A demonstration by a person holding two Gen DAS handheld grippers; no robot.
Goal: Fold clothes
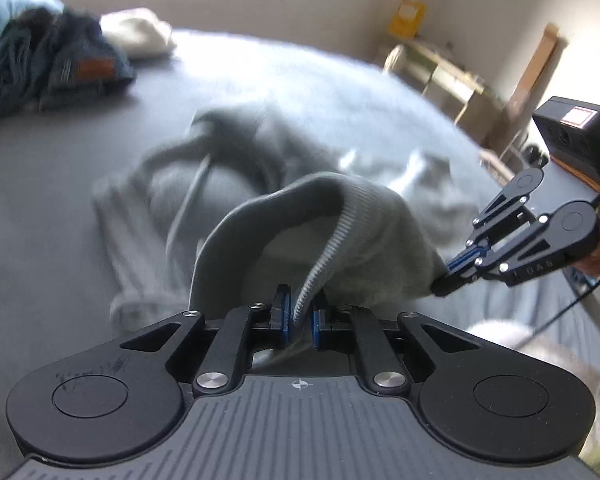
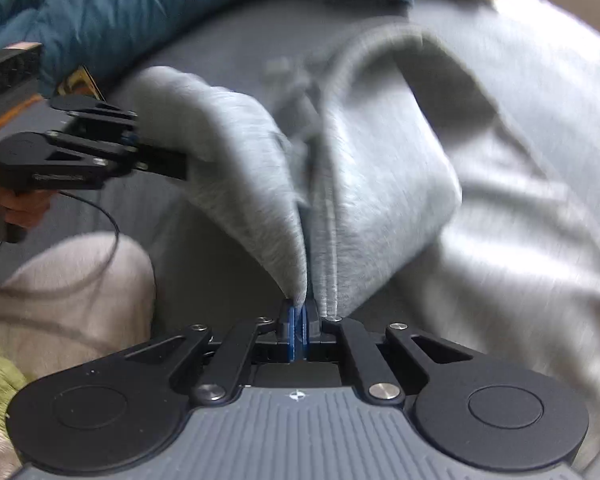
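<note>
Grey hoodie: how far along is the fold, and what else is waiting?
Nothing looks finished: no folded garment is in view. In hand: the left gripper and right gripper each pinch an edge of the grey hoodie, jaws shut on the cloth, lifting it while the rest lies rumpled on the bed. Left: completing this fold, then the dark jeans and cream garment heaped behind.

Little could be read. In the left wrist view, the right gripper [image 1: 444,286] bore pale letters on its black side that looked like "DAS", though they were small and faint. The left gripper [image 1: 299,316] carried a scrawl of handwriting on its round left cover, too smudged to make out. The jeans [image 1: 60,64] had a brown patch, its print blurred beyond reading.
</note>
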